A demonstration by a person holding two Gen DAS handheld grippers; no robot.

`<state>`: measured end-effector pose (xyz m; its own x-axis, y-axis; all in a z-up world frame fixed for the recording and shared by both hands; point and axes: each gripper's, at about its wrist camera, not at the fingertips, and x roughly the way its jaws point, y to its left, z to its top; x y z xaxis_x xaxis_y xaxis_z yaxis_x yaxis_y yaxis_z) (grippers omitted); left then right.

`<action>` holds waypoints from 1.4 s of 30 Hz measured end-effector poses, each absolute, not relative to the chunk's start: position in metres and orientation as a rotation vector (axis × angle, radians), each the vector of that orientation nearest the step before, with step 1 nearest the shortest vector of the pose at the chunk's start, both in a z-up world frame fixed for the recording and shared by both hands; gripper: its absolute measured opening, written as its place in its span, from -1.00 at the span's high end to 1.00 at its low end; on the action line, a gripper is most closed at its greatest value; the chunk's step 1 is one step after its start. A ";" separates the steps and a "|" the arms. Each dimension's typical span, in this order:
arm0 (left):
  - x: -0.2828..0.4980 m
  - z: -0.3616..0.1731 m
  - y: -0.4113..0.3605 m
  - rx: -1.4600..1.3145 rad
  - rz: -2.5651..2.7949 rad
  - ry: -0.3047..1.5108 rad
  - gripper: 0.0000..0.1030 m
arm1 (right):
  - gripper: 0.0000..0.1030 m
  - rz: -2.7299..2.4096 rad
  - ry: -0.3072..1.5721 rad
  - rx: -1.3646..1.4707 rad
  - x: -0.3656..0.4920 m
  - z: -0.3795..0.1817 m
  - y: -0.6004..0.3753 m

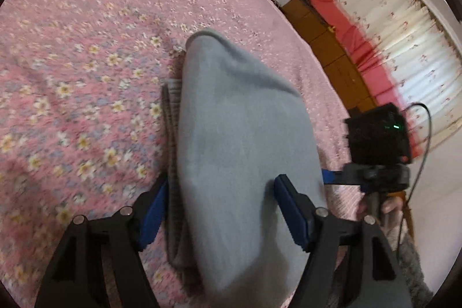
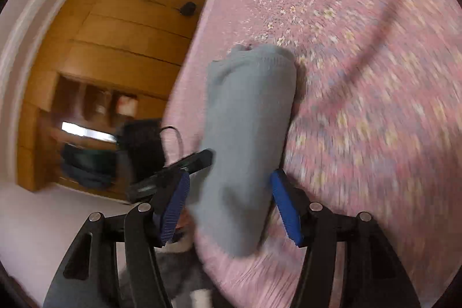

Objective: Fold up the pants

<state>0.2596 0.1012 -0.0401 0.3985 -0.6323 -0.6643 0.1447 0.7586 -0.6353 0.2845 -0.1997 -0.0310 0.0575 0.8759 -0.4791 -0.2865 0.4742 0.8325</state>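
Note:
The grey pants [image 1: 239, 140] lie folded into a thick bundle on the pink flowered bedspread [image 1: 86, 62]. My left gripper [image 1: 221, 192] has its blue pads on either side of the bundle's near end, closed on the cloth. In the right wrist view the same grey pants [image 2: 245, 134] run forward between the blue pads of my right gripper [image 2: 229, 189], which is closed on them. The other gripper's black body shows at the right in the left wrist view [image 1: 375, 140] and at the left in the right wrist view [image 2: 173, 172].
The bedspread [image 2: 361, 106] covers the bed. Its edge runs close by the grippers. A wooden wardrobe [image 2: 115, 48] and white floor lie beyond the bed edge. A red and white curtain [image 1: 389, 48] hangs at the right. A cable [image 1: 424, 134] trails from the other gripper.

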 end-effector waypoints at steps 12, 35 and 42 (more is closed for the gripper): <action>0.276 -0.042 0.121 -0.704 -0.638 1.052 0.33 | 0.40 0.970 1.212 0.507 0.295 -0.039 -0.144; 0.195 0.036 0.051 -0.179 -0.297 0.909 -0.29 | -0.45 0.660 1.136 0.055 0.235 0.028 -0.222; 0.154 0.056 0.020 -0.136 -0.280 0.784 -0.28 | -0.32 0.583 0.933 0.293 0.178 0.062 -0.239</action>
<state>0.1544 0.0195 0.0563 0.6739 -0.2977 -0.6762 0.1976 0.9545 -0.2233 0.1780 -0.2390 0.0623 0.4575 0.5871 -0.6679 -0.3421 0.8094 0.4772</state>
